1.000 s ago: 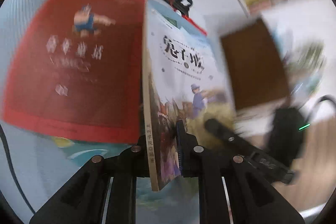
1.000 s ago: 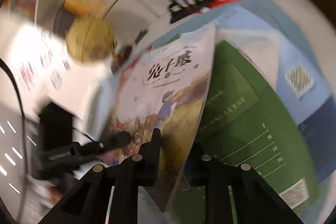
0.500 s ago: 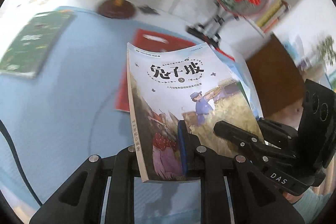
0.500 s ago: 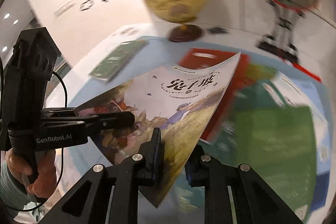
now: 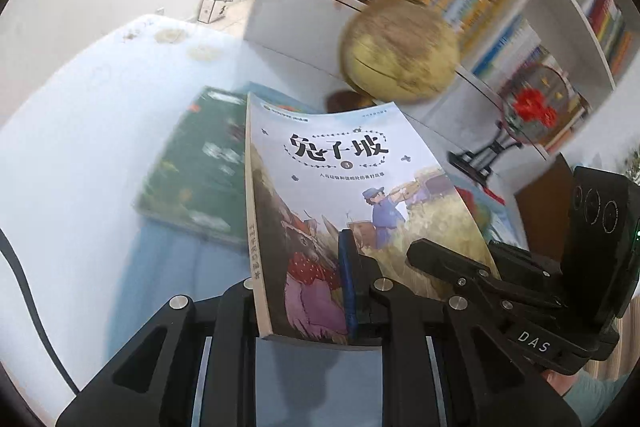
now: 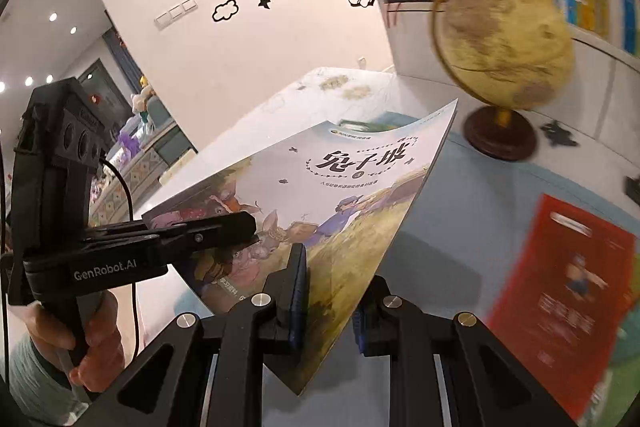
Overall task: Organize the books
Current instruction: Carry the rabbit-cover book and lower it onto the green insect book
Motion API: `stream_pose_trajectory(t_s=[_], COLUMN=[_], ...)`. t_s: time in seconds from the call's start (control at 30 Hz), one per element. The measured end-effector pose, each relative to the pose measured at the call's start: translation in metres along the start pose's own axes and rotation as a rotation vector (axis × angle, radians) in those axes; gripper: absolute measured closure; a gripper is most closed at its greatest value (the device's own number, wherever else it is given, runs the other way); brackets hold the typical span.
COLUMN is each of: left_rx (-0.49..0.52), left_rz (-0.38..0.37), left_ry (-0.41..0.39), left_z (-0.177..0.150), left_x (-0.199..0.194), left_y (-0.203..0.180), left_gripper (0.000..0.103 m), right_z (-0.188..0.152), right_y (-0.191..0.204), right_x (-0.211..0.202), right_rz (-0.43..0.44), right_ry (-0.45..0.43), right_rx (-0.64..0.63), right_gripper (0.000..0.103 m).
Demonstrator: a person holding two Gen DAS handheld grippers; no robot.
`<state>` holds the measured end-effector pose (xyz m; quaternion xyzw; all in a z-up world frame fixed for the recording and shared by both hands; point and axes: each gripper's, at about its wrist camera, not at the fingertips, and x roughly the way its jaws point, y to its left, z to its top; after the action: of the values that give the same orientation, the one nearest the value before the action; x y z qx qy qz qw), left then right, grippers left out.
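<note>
1. Both your claws are clamped on the same thing: the pale-blue paperback with the rabbit-and-farmer cover. The left gripper pinches its near edge by the spine, and the right gripper pinches the near edge at the open side.
2. A second ago you held the book low over the red paperback. Now you have carried it up and to the left, clear of the light-blue table mat.
3. The red book now lies flat at the right, well apart from your load. The dark-green book lies flat just beyond and left of the held book.
4. The yellowish globe on a dark wooden base now stands at the far right, near the book's top corner.
5. So the pickup looks done and you are mid-carry. I judge the green book the likely place to stack it.
6. The cover bows between your two grips, so keep both hands moving together.
</note>
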<state>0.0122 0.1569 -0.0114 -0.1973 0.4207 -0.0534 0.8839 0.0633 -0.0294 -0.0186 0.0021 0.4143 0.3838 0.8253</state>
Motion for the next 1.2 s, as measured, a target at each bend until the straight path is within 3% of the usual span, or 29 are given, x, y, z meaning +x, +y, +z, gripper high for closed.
stream_pose_trajectory(t_s=[0.27,0.5,0.77,1.0,1.2], left_rx=[-0.003,-0.013,-0.054,0.007,-0.048], left_rz=[-0.038,-0.107,-0.088,-0.007,0.002], left_ry=[0.087,0.132,0.191,0.203,0.197], left_z=[0.05,0.062,0.048,0.043,0.043], left_x=[0.066,0.097,0.114,0.109,0.11], left_y=[0.077,0.108,0.136,0.139,0.154], left_gripper=[0.086,0.086,0.076,0.076,0.076], right_z=[0.031,0.036,0.026,0.019,0.023], right_y=[0.003,0.0,-0.003,-0.021,-0.021], right_x=[0.098,0.134,0.161,0.167,0.164], right_rz=[-0.056,-0.111,-0.124,-0.106,-0.131], right_ry=[0.043,0.05,0.101,0.129,0.149], right_rx=[0.126,0.192,0.233,0.332,0.302], right_gripper=[0.083,0.083,0.083,0.081,0.071])
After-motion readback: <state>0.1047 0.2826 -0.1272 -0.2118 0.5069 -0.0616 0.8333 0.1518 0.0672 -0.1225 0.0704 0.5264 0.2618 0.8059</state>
